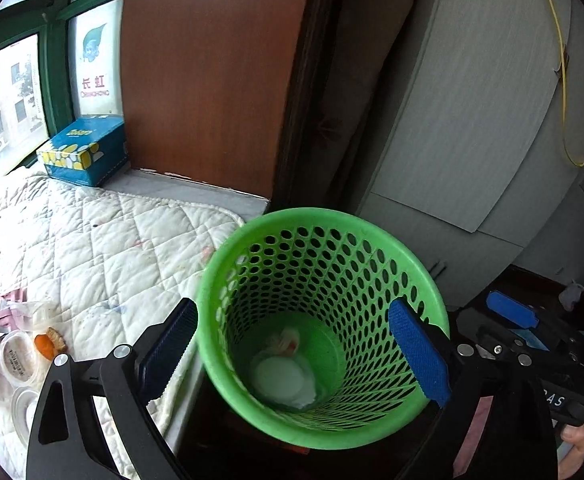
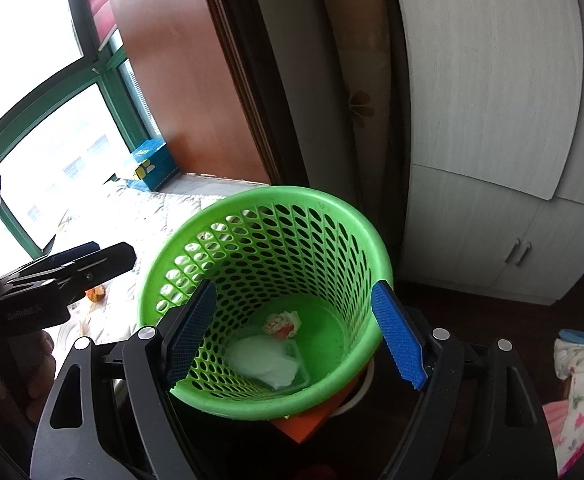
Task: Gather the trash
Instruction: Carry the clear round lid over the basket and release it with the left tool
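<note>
A green perforated basket (image 1: 324, 236) (image 2: 267, 204) stands beside the bed. A white round lid (image 1: 279, 380) (image 2: 263, 364) and a crumpled tissue (image 1: 285, 340) (image 2: 283, 324) lie at its bottom. My left gripper (image 1: 294, 354) hangs open over the basket's mouth, nothing between its blue pads (image 1: 420, 356). My right gripper (image 2: 295, 336) is also open and empty above the basket. Each gripper shows in the other's view: the right gripper (image 1: 522, 326) at the basket's right, the left gripper (image 2: 107, 254) at its left. Plastic cups (image 1: 17, 356) and an orange scrap (image 1: 45, 344) (image 2: 95, 292) lie on the quilt.
A white quilted mattress (image 1: 103, 248) spreads to the left, with a blue tissue box (image 1: 83, 150) on the window ledge. A brown wooden panel (image 1: 211, 72) and a grey wardrobe (image 2: 492, 120) stand behind. The basket sits on an orange box (image 2: 308, 424). Floral cloth (image 2: 580, 376) lies at right.
</note>
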A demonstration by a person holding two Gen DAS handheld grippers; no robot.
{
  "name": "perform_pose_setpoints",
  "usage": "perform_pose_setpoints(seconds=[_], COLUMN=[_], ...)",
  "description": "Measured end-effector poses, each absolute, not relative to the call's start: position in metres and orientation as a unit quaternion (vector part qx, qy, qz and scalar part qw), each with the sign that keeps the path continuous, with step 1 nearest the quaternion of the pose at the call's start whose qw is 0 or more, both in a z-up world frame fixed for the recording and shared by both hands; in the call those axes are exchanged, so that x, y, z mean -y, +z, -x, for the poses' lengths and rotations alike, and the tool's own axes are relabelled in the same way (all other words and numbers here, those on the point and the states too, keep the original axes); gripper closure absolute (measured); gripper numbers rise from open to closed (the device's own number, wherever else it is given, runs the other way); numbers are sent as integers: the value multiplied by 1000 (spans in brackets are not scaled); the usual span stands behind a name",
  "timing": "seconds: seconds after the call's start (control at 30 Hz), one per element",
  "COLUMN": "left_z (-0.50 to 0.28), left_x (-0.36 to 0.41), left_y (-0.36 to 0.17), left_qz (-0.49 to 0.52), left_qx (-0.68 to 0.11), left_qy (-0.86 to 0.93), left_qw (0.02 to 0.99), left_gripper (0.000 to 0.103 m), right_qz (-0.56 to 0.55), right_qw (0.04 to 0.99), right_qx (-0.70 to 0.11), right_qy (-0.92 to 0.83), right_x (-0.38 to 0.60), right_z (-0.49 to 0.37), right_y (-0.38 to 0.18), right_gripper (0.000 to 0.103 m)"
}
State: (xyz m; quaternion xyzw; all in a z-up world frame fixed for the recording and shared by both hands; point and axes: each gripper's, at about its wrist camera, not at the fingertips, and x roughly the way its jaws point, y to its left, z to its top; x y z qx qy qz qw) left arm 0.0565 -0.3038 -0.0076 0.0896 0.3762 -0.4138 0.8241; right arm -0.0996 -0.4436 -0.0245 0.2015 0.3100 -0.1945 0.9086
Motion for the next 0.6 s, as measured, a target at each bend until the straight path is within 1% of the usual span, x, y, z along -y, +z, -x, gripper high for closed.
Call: perform_pose_setpoints(seconds=[0.27, 0.6], left_z=[-60, -91], left_x=[249, 148], left_y=[2, 1], left_qz=[-78, -52], left_qx=[-360, -359], left_qy=[-358, -248], left_qw=[858, 898], left_gripper=[10, 11], right_qz=[-188, -159], right_qw=[919, 931], right_qx=[-310, -319], right_qy=[-152, -82], right_x=[421, 377], right_z=[82, 43], right_y=[-19, -10], right_gripper=[23, 23])
